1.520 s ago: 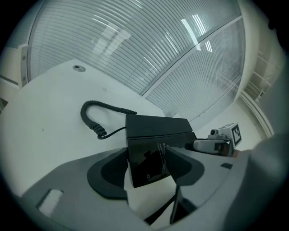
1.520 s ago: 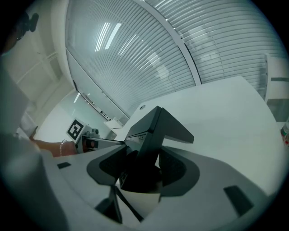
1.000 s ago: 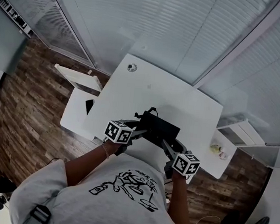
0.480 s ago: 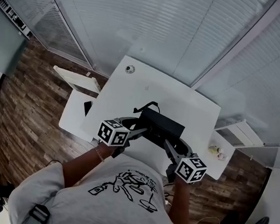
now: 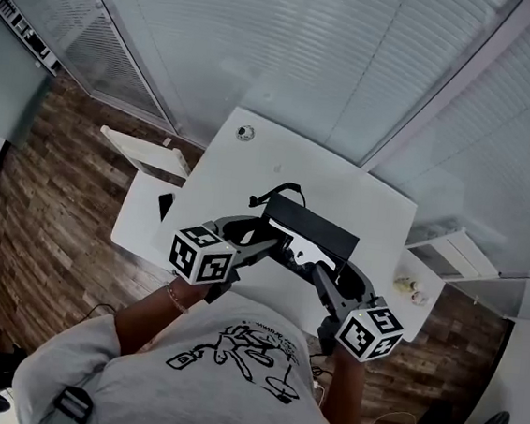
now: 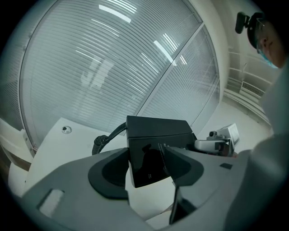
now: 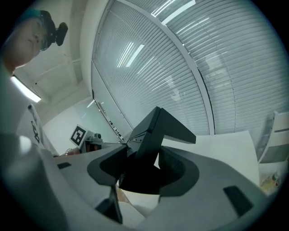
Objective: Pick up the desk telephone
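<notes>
Desk telephone (image 5: 312, 232), clamped between the jaws of the left gripper (image 5: 275, 246) and right gripper (image 5: 321, 272), has risen off the white desk (image 5: 251, 167), so the pickup looks achieved.

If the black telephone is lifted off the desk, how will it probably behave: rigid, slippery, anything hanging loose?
The phone looks like a hard box, so it should stay rigid. Its side is glossy, so it may slip a little in a grip. The coiled cord hangs loose and will probably swing or drag.
</notes>
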{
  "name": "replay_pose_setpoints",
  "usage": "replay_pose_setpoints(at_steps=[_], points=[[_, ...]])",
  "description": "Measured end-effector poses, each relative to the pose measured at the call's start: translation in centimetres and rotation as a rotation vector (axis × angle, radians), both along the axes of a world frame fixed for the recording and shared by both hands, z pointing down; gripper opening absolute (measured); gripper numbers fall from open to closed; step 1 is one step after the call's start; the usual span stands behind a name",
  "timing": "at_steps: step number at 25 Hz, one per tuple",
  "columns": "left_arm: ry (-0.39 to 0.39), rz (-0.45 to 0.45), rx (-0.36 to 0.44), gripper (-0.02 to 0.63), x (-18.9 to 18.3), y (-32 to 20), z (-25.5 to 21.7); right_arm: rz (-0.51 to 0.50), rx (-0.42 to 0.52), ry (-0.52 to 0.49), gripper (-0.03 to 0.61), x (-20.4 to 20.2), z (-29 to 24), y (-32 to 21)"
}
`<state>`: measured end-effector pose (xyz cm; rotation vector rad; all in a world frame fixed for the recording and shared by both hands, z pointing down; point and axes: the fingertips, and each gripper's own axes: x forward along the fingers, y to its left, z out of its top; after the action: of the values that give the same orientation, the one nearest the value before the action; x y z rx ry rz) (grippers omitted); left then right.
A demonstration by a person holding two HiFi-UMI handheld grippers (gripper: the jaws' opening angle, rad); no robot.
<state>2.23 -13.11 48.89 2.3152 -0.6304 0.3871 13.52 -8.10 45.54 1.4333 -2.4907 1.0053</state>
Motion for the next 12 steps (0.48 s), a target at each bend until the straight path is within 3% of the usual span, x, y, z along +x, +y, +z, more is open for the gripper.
replay_pose_setpoints(at_steps=[12], points=[[0.053,-0.006,0.043,0.245,0.2,-1.1,-5.4,0.010,0.049,0.014,0.209,0.2,-5.8,-1.0]])
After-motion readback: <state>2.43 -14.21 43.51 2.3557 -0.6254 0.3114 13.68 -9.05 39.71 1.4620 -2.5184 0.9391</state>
